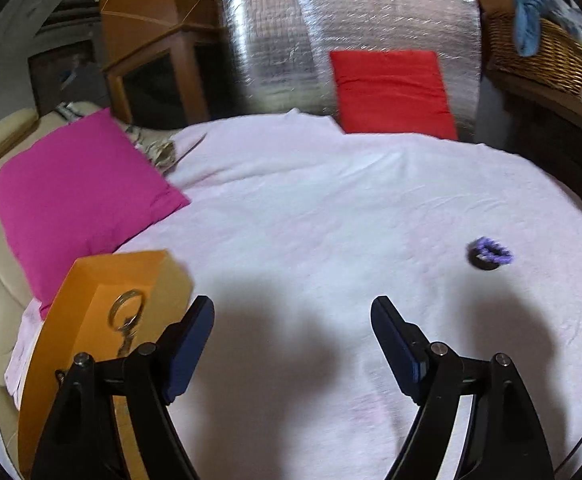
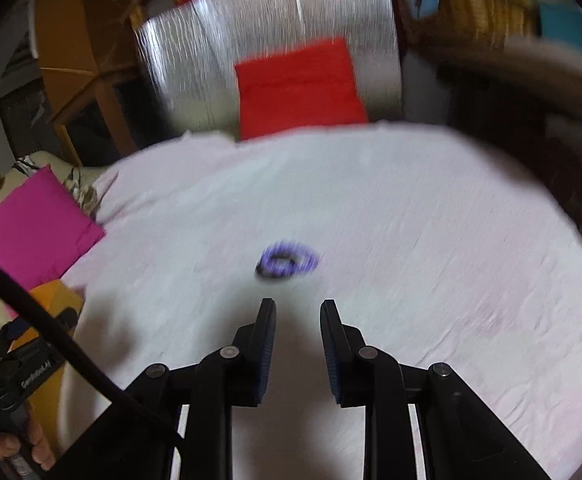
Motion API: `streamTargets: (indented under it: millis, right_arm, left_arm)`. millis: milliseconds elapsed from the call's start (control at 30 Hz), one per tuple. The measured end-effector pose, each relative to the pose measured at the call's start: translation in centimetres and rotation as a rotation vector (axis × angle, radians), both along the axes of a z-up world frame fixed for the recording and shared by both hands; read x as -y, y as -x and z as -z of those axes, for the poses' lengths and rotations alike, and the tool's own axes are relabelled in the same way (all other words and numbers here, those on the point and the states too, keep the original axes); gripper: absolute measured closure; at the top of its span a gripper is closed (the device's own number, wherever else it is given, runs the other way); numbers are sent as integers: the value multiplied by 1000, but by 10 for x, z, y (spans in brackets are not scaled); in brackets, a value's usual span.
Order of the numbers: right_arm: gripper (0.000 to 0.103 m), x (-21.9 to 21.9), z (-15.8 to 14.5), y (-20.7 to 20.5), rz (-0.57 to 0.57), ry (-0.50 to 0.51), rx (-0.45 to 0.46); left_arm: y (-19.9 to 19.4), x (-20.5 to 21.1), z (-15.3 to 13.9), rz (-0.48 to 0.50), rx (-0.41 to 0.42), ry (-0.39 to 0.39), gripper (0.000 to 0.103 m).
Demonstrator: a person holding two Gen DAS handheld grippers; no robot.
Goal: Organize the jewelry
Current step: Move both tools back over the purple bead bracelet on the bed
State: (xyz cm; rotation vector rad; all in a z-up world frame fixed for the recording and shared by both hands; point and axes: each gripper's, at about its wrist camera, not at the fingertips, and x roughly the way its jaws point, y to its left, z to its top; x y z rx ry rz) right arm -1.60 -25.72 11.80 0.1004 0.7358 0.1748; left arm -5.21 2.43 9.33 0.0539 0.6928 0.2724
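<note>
A purple bracelet (image 2: 287, 263) lies on the pale pink cloth (image 2: 411, 220), just ahead of my right gripper (image 2: 297, 306), whose fingers stand a narrow gap apart and hold nothing. The bracelet also shows in the left wrist view (image 1: 489, 253), far right. My left gripper (image 1: 293, 308) is wide open and empty over the cloth (image 1: 311, 200). An orange box (image 1: 103, 320) with a metal ring and chain (image 1: 125, 318) on it sits just left of the left gripper. The right wrist view is blurred.
A magenta cushion (image 1: 79, 196) lies at the left edge of the cloth. A red cushion (image 1: 391, 88) leans on a silver foil panel (image 1: 275, 40) at the back. A wicker basket (image 1: 547, 52) stands back right. The orange box (image 2: 51, 300) shows at left in the right wrist view.
</note>
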Motion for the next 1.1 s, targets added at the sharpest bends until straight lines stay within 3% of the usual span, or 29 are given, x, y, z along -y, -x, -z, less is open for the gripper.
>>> streamTargets:
  millis: [33,67,100,167,267,333,433,533,667,700,867,1100]
  right_arm:
    - [74,2,-6,7,11,12,58]
    - [62,2,-11,12,22,26,108]
    - [42,3,-16,19,43,42,162]
    - [27,9,-32,44,106,43,326]
    - [25,11,-51,75,180,47,483]
    - [23,13,-64,91,220,39,518]
    - [1,21,-85,120,266,-18,581]
    - [0,27,-113,162,326,-48,702]
    - [0,34,-141,205,361,-90,791]
    - [0,39,-145,215,372,-126,802]
    - [0,53,-155,223,371,-145,657]
    - [0,62,-146,181,443,-118,456]
  left_arm:
    - [0,4,-2,9,10,0,21]
    - [1,8,-4,20,22,-4,21]
    - [2,10,-4,22,31,-12,20]
    - [5,12,-7,16,47,-40,19]
    - [7,7,-9,9,56,-58,19]
    - [11,1,-13,-1,65,-68,19]
    - [20,-7,-16,-14,79,-79,19]
    - [29,-15,-18,-22,92,-99,19]
    - [36,-23,-19,-29,94,-109,19]
    - [37,-24,-19,-29,95,-111,19]
    - [40,-36,-17,-34,89,-72,19]
    - [32,-43,-16,-55,85,-7,19]
